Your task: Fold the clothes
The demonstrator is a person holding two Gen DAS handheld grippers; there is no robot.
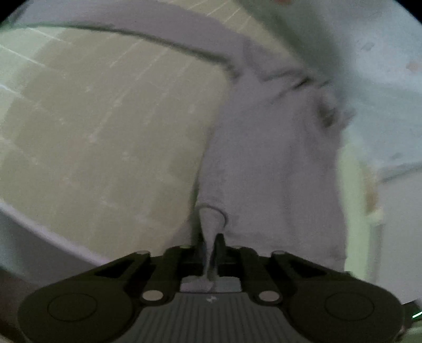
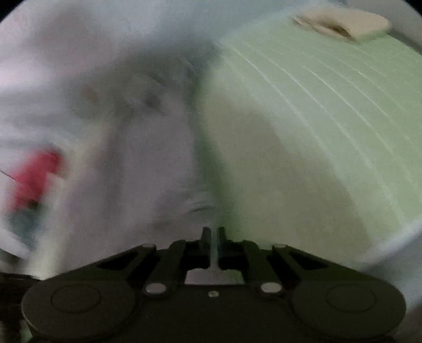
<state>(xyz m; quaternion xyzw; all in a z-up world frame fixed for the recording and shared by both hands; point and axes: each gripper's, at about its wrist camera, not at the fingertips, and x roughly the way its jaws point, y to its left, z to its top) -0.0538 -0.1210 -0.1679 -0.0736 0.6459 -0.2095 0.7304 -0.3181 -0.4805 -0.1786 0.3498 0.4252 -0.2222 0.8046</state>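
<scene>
A white garment point(image 1: 277, 171) lies rumpled on a pale green table point(image 1: 105, 132). My left gripper point(image 1: 211, 237) is shut on a pinched fold of it, and cloth shows between the fingers. In the right wrist view the same white garment point(image 2: 132, 158) fills the left half, with a blurred red print point(image 2: 34, 174) at far left. Its edge runs up to my right gripper point(image 2: 213, 230), whose fingers stand almost together with a thin pale strip of cloth between them. Both views are blurred.
A long band of the garment point(image 1: 158, 23) arcs across the far side of the table. A folded beige cloth point(image 2: 343, 23) lies at the far right. The table's white rim point(image 2: 395, 237) curves close on the right.
</scene>
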